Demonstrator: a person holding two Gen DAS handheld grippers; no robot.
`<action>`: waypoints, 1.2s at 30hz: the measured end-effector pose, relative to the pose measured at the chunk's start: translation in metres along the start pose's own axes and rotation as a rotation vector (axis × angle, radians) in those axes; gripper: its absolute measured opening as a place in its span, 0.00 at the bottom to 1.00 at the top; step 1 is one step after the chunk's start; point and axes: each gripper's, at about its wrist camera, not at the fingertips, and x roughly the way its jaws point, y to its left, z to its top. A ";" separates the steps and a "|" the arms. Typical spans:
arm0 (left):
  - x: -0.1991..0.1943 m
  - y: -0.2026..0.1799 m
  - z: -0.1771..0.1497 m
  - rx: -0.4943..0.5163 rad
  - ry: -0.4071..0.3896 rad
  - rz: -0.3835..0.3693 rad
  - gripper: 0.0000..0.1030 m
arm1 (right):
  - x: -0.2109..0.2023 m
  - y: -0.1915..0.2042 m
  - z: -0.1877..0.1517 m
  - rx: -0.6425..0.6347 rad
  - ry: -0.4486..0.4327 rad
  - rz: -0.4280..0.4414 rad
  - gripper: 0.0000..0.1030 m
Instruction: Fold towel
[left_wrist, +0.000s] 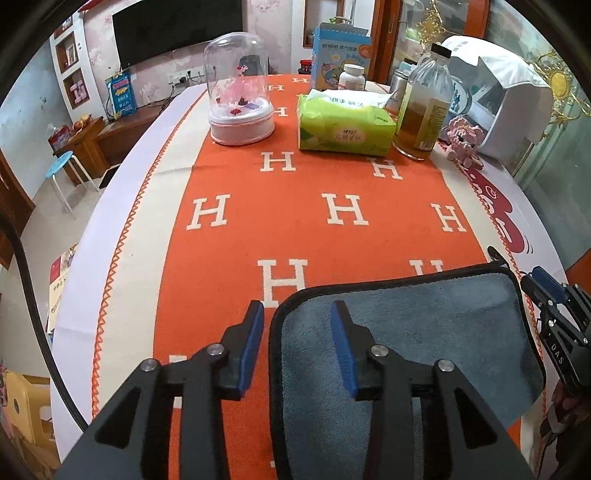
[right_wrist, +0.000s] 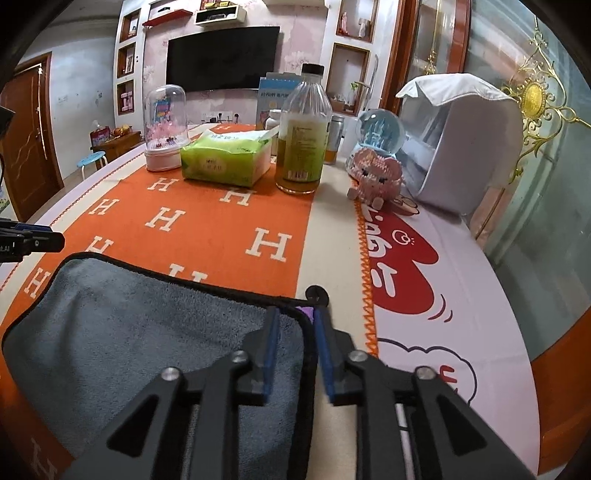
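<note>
A grey towel (left_wrist: 424, 332) with a black hem lies flat on the orange H-patterned table runner (left_wrist: 295, 177); it also shows in the right wrist view (right_wrist: 140, 339). My left gripper (left_wrist: 297, 312) is open, its jaws astride the towel's left edge near the far left corner. My right gripper (right_wrist: 295, 314) is open with a narrower gap, its jaws astride the towel's right edge near the far right corner, where a purple tag and black loop (right_wrist: 317, 293) stick out. The right gripper shows at the right of the left wrist view (left_wrist: 543, 291).
At the far end of the table stand a glass dome (left_wrist: 240, 99), a green tissue pack (left_wrist: 343, 123), a glass bottle (left_wrist: 424, 103), a pink brick figure (left_wrist: 463, 136), a snow globe (right_wrist: 380, 129) and a white appliance (right_wrist: 461, 140). The table's right edge (right_wrist: 517, 332) is close by.
</note>
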 end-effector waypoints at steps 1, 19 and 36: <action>-0.001 0.000 -0.001 -0.003 0.001 0.001 0.44 | 0.000 0.000 0.000 0.000 0.002 0.000 0.30; -0.051 0.005 -0.041 -0.010 0.017 0.048 0.68 | -0.043 0.007 -0.013 0.043 0.014 -0.011 0.73; -0.123 0.029 -0.139 -0.025 0.054 0.021 0.71 | -0.127 0.060 -0.084 0.110 0.090 0.043 0.86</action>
